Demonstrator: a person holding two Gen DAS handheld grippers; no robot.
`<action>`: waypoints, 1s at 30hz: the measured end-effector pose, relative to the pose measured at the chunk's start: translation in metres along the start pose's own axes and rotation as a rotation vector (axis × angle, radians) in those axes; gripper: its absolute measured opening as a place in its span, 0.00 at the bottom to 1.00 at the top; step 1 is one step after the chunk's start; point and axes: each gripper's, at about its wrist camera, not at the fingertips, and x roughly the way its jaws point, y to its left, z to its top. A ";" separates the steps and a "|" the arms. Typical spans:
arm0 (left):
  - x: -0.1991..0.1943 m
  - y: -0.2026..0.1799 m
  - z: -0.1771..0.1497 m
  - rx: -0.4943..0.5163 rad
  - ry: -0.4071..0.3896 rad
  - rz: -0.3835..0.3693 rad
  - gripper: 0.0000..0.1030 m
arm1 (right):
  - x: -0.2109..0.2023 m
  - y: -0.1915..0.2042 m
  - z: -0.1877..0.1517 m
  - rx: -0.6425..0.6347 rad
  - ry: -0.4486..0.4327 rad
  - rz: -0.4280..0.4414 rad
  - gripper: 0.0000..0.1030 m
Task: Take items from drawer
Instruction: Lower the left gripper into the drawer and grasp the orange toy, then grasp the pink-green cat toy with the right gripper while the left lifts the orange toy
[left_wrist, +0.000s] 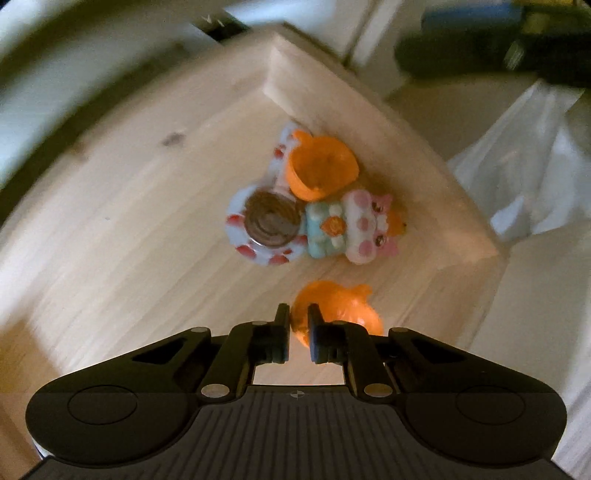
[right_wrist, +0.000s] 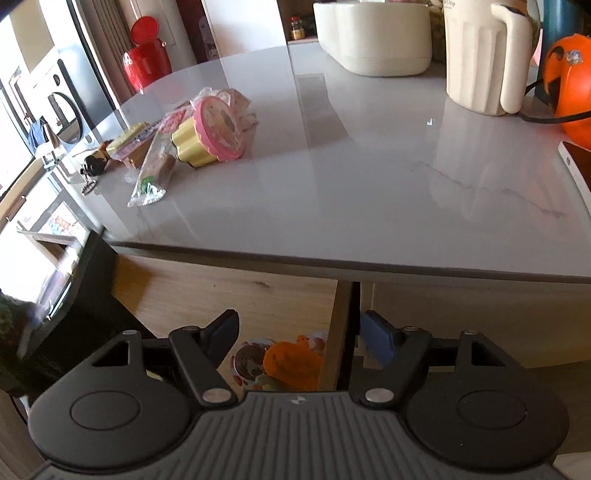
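Observation:
An open wooden drawer (left_wrist: 129, 221) fills the left wrist view. Near its corner lies a cluster of small toys: an orange cup half (left_wrist: 321, 166), a brown swirl on a white red-dotted plate (left_wrist: 269, 221) and a pink and white animal figure (left_wrist: 369, 229). In front of them my left gripper (left_wrist: 298, 314) points steeply down, shut on the edge of another orange capsule half (left_wrist: 343, 314). My right gripper (right_wrist: 299, 325) hangs open above the drawer (right_wrist: 221, 291) with nothing between its fingers. Below it I see the toys (right_wrist: 291, 362).
The grey tabletop (right_wrist: 369, 166) above the drawer carries a pink-lidded gold tin (right_wrist: 210, 136), snack packets (right_wrist: 155, 170), a white jug (right_wrist: 480, 55), a white container (right_wrist: 376, 33) and an orange pumpkin (right_wrist: 569, 81). A white plastic bag (left_wrist: 524, 155) lies beyond the drawer's side wall.

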 end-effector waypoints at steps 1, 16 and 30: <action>-0.011 0.003 -0.006 -0.021 -0.029 -0.004 0.11 | 0.001 0.001 0.000 -0.005 0.004 0.000 0.73; -0.084 0.068 -0.100 -0.437 -0.374 0.009 0.11 | 0.035 0.052 -0.016 -0.355 0.256 0.051 0.65; -0.086 0.050 -0.100 -0.337 -0.366 0.094 0.11 | 0.114 0.098 -0.033 -0.680 0.603 -0.080 0.57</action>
